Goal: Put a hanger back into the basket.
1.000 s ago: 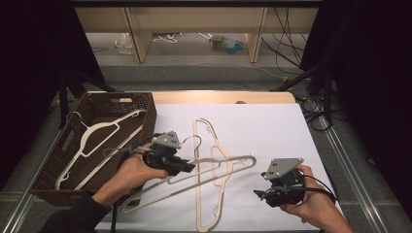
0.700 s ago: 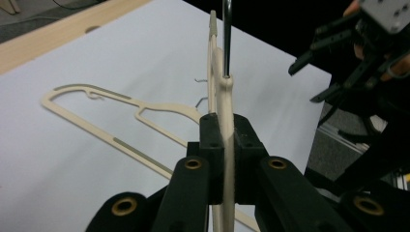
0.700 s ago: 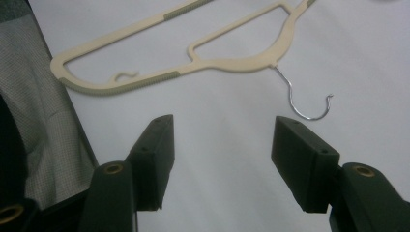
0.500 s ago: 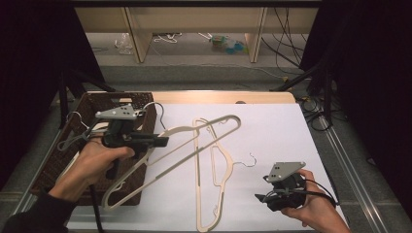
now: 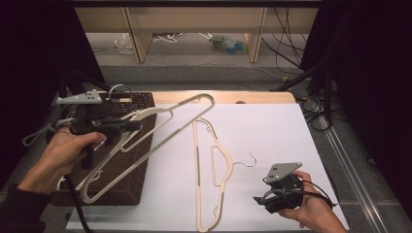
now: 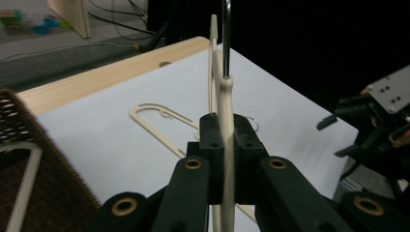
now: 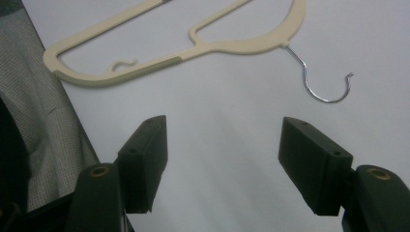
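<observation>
My left gripper (image 5: pixel 133 125) is shut on a cream plastic hanger (image 5: pixel 180 127) near its neck and holds it in the air, slanted across the brown wicker basket (image 5: pixel 126 189). In the left gripper view the jaws pinch the hanger (image 6: pixel 223 96) edge-on, its metal hook rising straight up. A second cream hanger (image 5: pixel 198 160) lies flat on the white sheet, its wire hook pointing right. My right gripper (image 5: pixel 260 200) hovers low near the front right of the table, open and holding nothing. Its open jaws (image 7: pixel 225 145) face the second hanger (image 7: pixel 232 46).
The basket stands at the table's left edge and holds a white hanger (image 6: pixel 24 179). A white sheet (image 5: pixel 272 131) covers the wooden table (image 5: pixel 252 97). Cables and table legs lie on the floor beyond the far edge.
My left gripper has lifted its hanger off the sheet and carried it left, over the basket. The right gripper has barely moved.
</observation>
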A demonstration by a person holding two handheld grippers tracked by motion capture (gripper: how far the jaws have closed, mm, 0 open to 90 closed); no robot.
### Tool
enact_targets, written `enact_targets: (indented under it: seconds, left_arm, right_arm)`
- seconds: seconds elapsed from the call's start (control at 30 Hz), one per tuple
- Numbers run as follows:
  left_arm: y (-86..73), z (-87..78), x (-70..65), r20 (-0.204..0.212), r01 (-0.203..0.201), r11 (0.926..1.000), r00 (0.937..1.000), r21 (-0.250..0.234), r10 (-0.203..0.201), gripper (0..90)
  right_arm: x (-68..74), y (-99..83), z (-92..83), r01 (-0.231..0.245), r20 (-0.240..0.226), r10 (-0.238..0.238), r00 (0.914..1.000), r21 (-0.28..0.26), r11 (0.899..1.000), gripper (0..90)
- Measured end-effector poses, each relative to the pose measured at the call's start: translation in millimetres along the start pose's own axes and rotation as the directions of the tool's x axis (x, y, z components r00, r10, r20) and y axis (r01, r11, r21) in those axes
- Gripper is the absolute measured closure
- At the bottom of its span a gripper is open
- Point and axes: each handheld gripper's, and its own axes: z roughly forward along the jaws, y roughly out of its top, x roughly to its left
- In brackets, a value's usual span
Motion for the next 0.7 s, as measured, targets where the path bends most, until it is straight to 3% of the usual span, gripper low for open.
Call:
enact_targets:
  seconds: [0.1, 0.23, 0.27, 0.33, 0.43, 0.5, 0.57, 0.6, 0.63, 0.7]
  left_arm:
    - [2.9, -12.4, 15.2, -0.046, 0.024, 0.9996, 0.9986, -0.013, -0.025, 85.5]
    - [4.8, -33.7, 41.7, -0.112, 0.052, 0.998, 0.9921, -0.036, -0.056, 85.5]
    - [4.8, -33.7, 41.7, -0.112, 0.052, 0.998, 0.9921, -0.036, -0.056, 85.5]
    - [3.3, -43.5, 56.8, -0.119, 0.073, 0.9959, 0.9897, -0.054, -0.079, 85.5]
    - [-0.6, -56.3, 82.1, -0.153, 0.111, 0.9909, 0.9807, -0.076, -0.122, 85.5]
    - [-4.6, -62.1, 95.5, -0.184, 0.106, 0.9913, 0.9757, -0.077, -0.119, 85.4]
    - [-9.4, -66.6, 104.6, -0.213, 0.117, 0.9899, 0.9681, -0.08, -0.132, 85.5]
    - [-12.2, -68.0, 108.3, -0.219, 0.111, 0.9908, 0.9677, -0.078, -0.125, 85.5]
    - [-15.6, -70.2, 112.5, -0.233, 0.107, 0.9915, 0.965, -0.074, -0.121, 85.4]
    - [-21.1, -72.2, 118.9, -0.236, 0.125, 0.9888, 0.9614, -0.081, -0.141, 85.5]
  right_arm:
    - [-1.5, -1.3, 3.1, 0.008, 0.011, -0.007, 0.9999, -0.017, 1.0, 35.9]
    - [-1.1, -1.2, 5.0, -0.011, 0.006, 0.011, 0.9999, -0.006, 1.0, 35.9]
    - [-1.1, -1.2, 5.0, -0.011, 0.006, 0.011, 0.9999, -0.006, 1.0, 35.9]
    - [-0.8, -1.0, 5.3, -0.009, -0.002, 0.009, 1.0, -0.001, 1.0, 35.8]
    - [-0.5, -0.2, 5.8, -0.003, -0.009, 0.003, 1.0, 0.006, 1.0, 35.6]
    - [-0.2, -0.2, 5.5, -0.008, -0.009, 0.008, 0.9999, 0.007, 1.0, 35.7]
    - [-0.1, -0.8, 6.4, -0.013, 0.006, 0.013, 0.9999, -0.004, 1.0, 35.7]
    - [-1.7, -1.2, 6.3, 0.002, 0.005, -0.002, 1.0, -0.008, 1.0, 35.7]
    - [-1.9, -0.6, 4.9, -0.014, -0.004, 0.014, 0.9999, 0.008, 1.0, 35.7]
    - [-2.3, -1.1, 5.3, -0.016, -0.007, 0.016, 0.9998, 0.009, 1.0, 35.7]
